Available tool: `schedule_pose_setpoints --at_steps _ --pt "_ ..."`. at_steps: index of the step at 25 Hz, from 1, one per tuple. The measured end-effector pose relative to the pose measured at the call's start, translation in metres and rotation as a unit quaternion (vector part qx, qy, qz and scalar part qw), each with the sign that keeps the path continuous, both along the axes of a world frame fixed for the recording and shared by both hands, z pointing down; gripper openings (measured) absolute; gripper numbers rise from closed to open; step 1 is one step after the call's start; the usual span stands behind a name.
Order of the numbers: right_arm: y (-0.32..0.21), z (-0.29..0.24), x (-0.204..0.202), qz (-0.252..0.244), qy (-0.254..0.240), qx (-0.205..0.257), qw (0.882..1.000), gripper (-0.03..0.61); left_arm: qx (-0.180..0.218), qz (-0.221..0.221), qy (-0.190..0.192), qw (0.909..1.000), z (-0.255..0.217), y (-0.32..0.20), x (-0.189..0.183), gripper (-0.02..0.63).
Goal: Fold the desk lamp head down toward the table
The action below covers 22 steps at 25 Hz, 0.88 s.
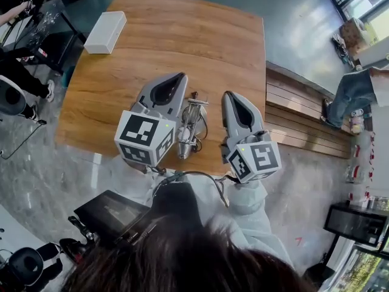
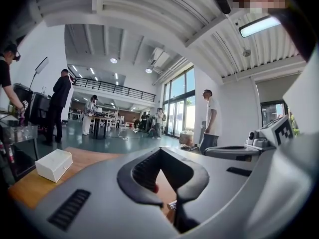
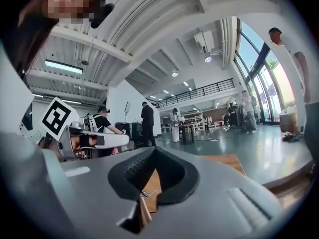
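**Both tongs shut and empty, lamp lying between them**

A large open hall with a polished grey floor surrounds a wooden table. On the table a plain white box sits toward the upper left of the head view.

The desk lamp, a slim piece of bare metal with thin wire looping off it, sits near the table's lower edge, at centre frame. Its long axis runs up and down the picture, roughly parallel to both tools. From straight above I cannot tell how far its head is already tipped.

The left gripper is just to the left of the lamp and the right gripper just to its right, both pointing toward the top of the frame. Each gripper view shows its jaws pressed together with nothing pinched. Only a sliver of tabletop and a glint of metal show through the hollow behind the tips. So the lamp lies below and between the tools, a little back from their tips. In the picture it is closer to the left one, which would probably have the shorter reach.

No brand or label can be read on the lamp or the box. The only printing in view is the black-and-white square markers on the left cube and the right cube.
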State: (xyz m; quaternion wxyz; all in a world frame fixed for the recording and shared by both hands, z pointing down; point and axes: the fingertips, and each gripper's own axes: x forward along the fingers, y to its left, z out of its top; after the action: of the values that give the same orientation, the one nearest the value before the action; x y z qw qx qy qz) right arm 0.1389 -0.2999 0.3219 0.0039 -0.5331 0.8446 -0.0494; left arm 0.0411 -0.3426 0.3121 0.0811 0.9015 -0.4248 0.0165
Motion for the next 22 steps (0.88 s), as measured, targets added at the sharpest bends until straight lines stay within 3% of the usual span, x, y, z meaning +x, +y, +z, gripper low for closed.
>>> schedule_pose_setpoints --at_steps 22 --pt "-0.002 0.004 -0.002 0.004 0.004 -0.01 1.0 0.0 -0.01 0.026 -0.016 0.9995 0.007 0.003 0.011 0.003"
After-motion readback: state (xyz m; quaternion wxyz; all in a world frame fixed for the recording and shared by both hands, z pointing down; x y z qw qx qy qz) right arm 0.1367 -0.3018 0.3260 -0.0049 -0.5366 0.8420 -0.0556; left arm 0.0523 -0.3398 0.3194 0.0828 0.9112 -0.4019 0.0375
